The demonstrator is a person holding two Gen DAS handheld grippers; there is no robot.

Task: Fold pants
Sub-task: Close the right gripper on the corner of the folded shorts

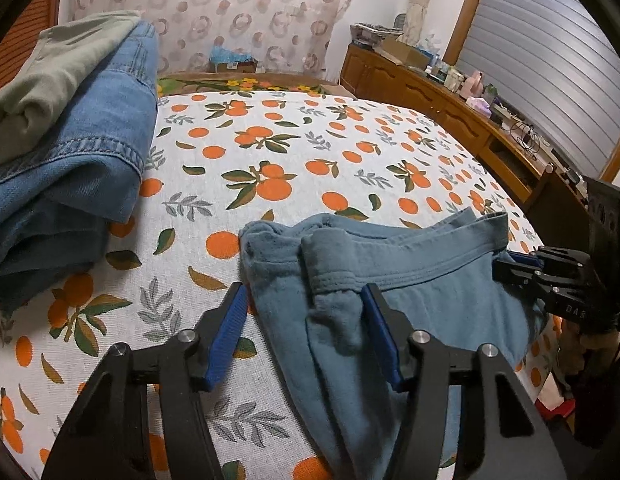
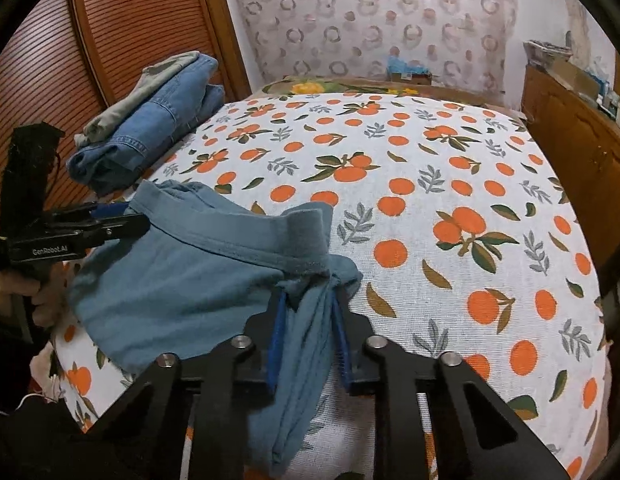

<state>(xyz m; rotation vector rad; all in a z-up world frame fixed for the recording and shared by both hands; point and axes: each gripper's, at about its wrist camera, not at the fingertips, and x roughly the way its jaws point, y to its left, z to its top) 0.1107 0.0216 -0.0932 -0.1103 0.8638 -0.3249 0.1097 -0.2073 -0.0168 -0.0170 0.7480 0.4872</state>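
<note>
Grey-blue pants lie bunched near the front edge of the bed, waistband facing away from me. My left gripper straddles the left end of the waistband. A thick fold of cloth sits between its blue pads, and the left pad stands just clear of the cloth. In the right wrist view, my right gripper is shut on a gathered strip of the pants at the right end of the waistband. The left gripper shows at the far side of the cloth, and the right gripper shows at the right edge.
The bed sheet has an orange-fruit print. Folded jeans under a green garment are stacked at the left, by a slatted wooden door. A cluttered wooden cabinet runs along the right. A hand holds the left gripper.
</note>
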